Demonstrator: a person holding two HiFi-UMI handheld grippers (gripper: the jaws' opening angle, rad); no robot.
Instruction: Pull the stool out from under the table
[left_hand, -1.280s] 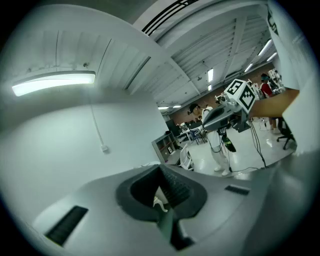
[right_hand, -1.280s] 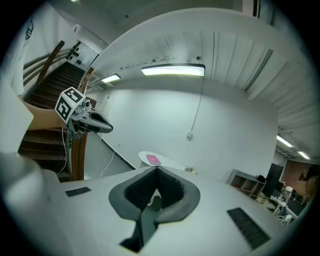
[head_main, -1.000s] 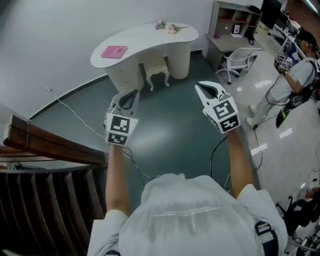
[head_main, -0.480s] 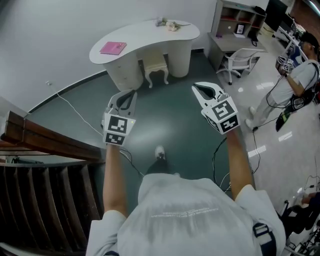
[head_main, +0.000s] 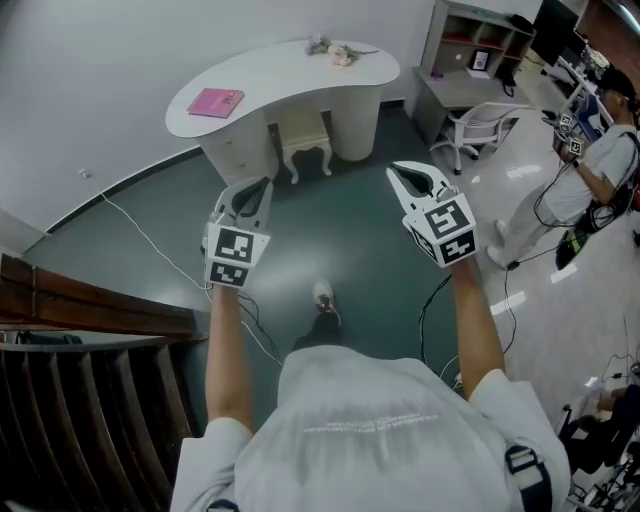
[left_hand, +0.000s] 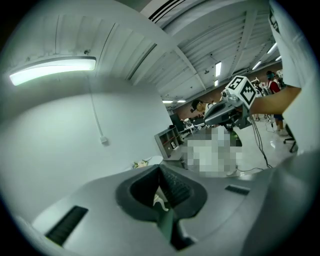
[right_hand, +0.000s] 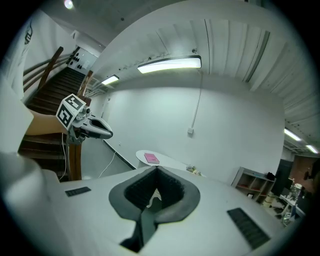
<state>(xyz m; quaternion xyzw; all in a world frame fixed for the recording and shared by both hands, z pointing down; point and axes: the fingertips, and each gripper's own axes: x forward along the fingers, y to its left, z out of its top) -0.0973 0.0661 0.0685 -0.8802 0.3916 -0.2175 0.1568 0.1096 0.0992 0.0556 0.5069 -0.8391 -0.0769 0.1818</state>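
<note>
Both grippers are held out in front of the person, side by side and apart, over a dark green floor (head_main: 330, 235). The left gripper (head_main: 258, 188) has its jaws clenched together with nothing grasped. The right gripper (head_main: 405, 172) is the same, clenched and holding nothing. In each gripper view the ribbed pads meet at the tips.

The stool (head_main: 303, 143), white with curved legs, stands at the far end of the floor, tucked under the curved white desk (head_main: 290, 75) between its two supports. It is well apart from both grippers.

A pink book (head_main: 215, 102) lies on the left part of the desk, and a small bunch of flowers (head_main: 332, 48) on the far right part. To the right of the desk are a white office chair (head_main: 478, 125) and a shelf unit (head_main: 470, 50). Another person (head_main: 600, 170) stands at the far right. A wooden stair rail (head_main: 90, 310) runs along the near left, and a white cable (head_main: 150, 245) trails across the floor.
</note>
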